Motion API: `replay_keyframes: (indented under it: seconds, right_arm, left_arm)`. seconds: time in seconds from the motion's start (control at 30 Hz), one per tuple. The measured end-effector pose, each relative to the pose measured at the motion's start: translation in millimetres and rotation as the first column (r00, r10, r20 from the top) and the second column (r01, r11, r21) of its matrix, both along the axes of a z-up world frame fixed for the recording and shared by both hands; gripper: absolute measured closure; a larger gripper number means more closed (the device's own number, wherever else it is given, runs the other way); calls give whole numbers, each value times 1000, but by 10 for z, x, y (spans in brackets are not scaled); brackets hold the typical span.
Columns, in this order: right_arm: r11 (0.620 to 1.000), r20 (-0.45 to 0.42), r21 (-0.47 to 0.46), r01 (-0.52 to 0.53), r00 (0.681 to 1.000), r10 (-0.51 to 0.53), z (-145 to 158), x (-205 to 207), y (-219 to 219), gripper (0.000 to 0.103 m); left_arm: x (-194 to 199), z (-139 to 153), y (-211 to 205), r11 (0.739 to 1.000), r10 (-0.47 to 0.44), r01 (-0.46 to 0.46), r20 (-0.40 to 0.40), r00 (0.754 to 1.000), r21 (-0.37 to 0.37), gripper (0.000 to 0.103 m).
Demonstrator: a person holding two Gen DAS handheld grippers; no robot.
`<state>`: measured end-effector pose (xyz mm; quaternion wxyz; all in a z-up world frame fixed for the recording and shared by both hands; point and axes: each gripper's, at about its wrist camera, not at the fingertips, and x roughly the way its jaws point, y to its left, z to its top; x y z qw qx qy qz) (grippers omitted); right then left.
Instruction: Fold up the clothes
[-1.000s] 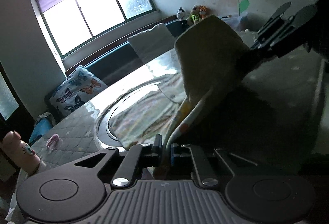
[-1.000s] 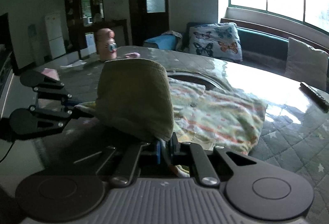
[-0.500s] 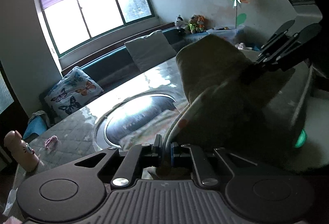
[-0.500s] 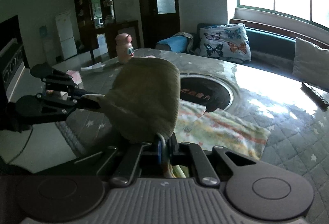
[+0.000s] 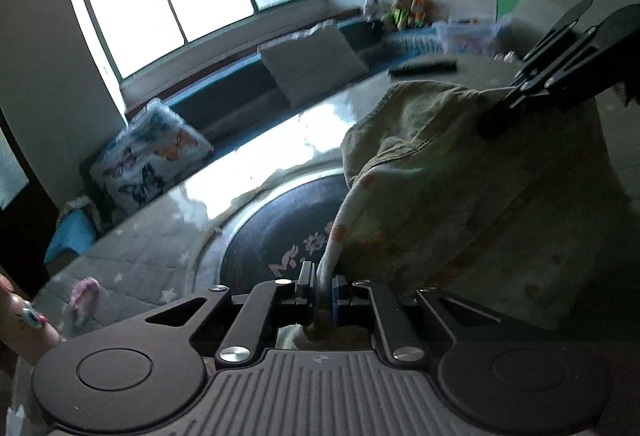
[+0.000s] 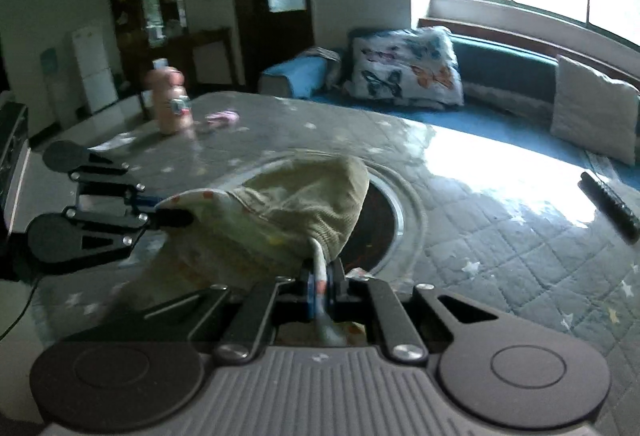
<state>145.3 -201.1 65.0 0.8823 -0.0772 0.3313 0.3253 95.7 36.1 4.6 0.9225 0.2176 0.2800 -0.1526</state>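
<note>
L gripper point(image 5: 322, 290) is clamped tight on an edge of the garment point(image 5: 460, 172), a pale piece w/ orange dots and an olive-green ribbed part; the cloth edge runs up from betw. its pads. R gripper point(image 6: 320, 288) is likewise pinched shut on another edge of the same garment point(image 6: 288, 212). The cloth hangs stretched betw. the two grippers, lifted above the table point(image 6: 480, 236) and draping down twd its near side. In the right wrist view the L gripper point(image 6: 176, 218) shows at left, biting the far corner; in the left wrist view the R gripper point(image 5: 512, 100) shows at upper right, doing the same. Table has a grey quilted cover w/ small stars and a dark round inset point(image 5: 280, 236) at centre; pinkish characters are printed on the inset, too blurred to read. A pink bottle point(image 6: 170, 102) w/ a small label, unreadable, stands at the far edge, a dark remote point(image 6: 610, 206) lies at right. Butterfly-print cushion point(image 6: 404, 64) sits on the bench under the window.
</note>
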Motion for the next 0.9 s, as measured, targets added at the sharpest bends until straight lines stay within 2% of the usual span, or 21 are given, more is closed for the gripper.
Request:
replay_keyframes:
  seconds: [0.1,0.23,0.3,0.33,0.37,0.5,0.6,0.73,0.83,0.9]
  right_arm:
    - [999,-12,-13,34,999,-35,-220,179,82,97]
    - [998,-22,-15,59,998,-60,-469,307,122,91]
    - [996,-31,8,87,996,-87,-518,324,69,78]
    - [995,-27,19,102,994,-102,-520,314,35,68]
    - [993,-17,27,114,993,-114,-506,289,-11,62]
    - [985,13,49,164,986,-165,-446,152,-215,54]
    - [976,16,64,209,977,-211,-421,40,-374,54]
    - [964,-22,80,253,967,-252,-521,-50,-523,55]
    - [955,-81,74,289,956,-283,-679,11,-573,60]
    - [946,-103,66,317,945,-309,-746,59,-585,70]
  left_arm:
    - [205,-174,8,1000,30,-30,-42,999,-3,94]
    - [345,-306,69,997,65,-69,-92,994,-32,91]
    - [344,-307,80,996,71,-74,-93,993,-39,91]
    - [336,-299,85,996,72,-76,-93,993,-39,90]
    - [328,-291,91,996,74,-78,-93,993,-40,87]
    - [346,-255,116,994,96,-99,-83,992,-40,80]
    - [379,-243,144,990,128,-132,-78,989,-42,76]
    - [394,-232,204,985,164,-167,-74,984,-42,72]
    - [401,-231,247,979,197,-200,-70,978,-34,72]
    - [407,-238,292,973,226,-228,-72,972,-25,72]
